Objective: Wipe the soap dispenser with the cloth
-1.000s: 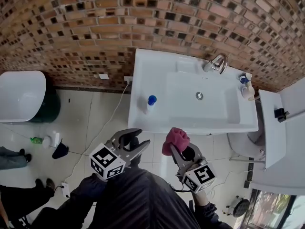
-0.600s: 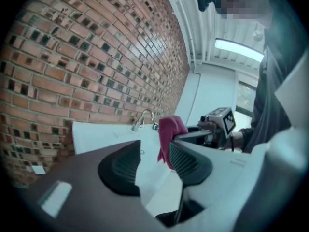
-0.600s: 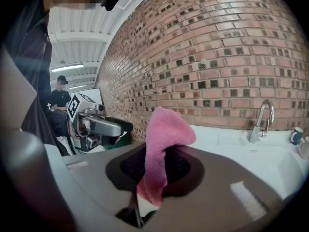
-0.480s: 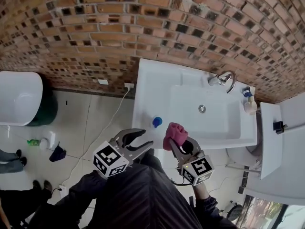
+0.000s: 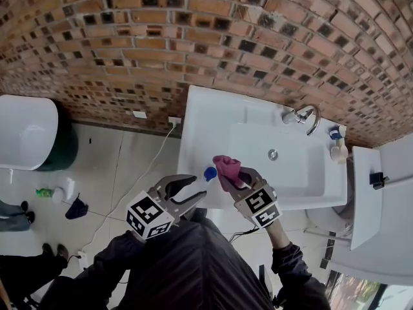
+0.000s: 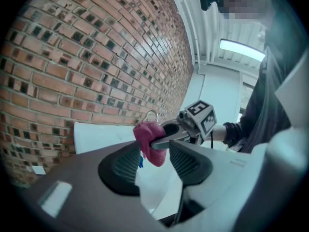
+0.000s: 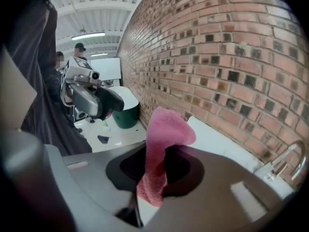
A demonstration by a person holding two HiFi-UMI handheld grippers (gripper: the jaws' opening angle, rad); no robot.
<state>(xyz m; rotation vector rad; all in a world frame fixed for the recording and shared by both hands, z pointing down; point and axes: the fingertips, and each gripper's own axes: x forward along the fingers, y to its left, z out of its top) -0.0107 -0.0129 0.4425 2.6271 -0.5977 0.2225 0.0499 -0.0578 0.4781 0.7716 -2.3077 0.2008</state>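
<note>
My left gripper [image 5: 184, 189] hangs nearest my body, fingers spread with nothing between them; I judge it is kept free to steady the bottle. Just beyond it, my right gripper [image 5: 236, 177] has its fingers clamped on the pink cloth [image 5: 225, 166]. The loose end is bunched ahead of the tips, so fabric rather than plastic would meet the target. The dispenser [image 5: 210, 172] stands on the left front rim of the sink [image 5: 200, 118], only its blue cap showing beside the cloth; I cannot tell whether they touch. Farther back are the tap [image 5: 303, 116] and the brick wall [image 5: 129, 37].
</note>
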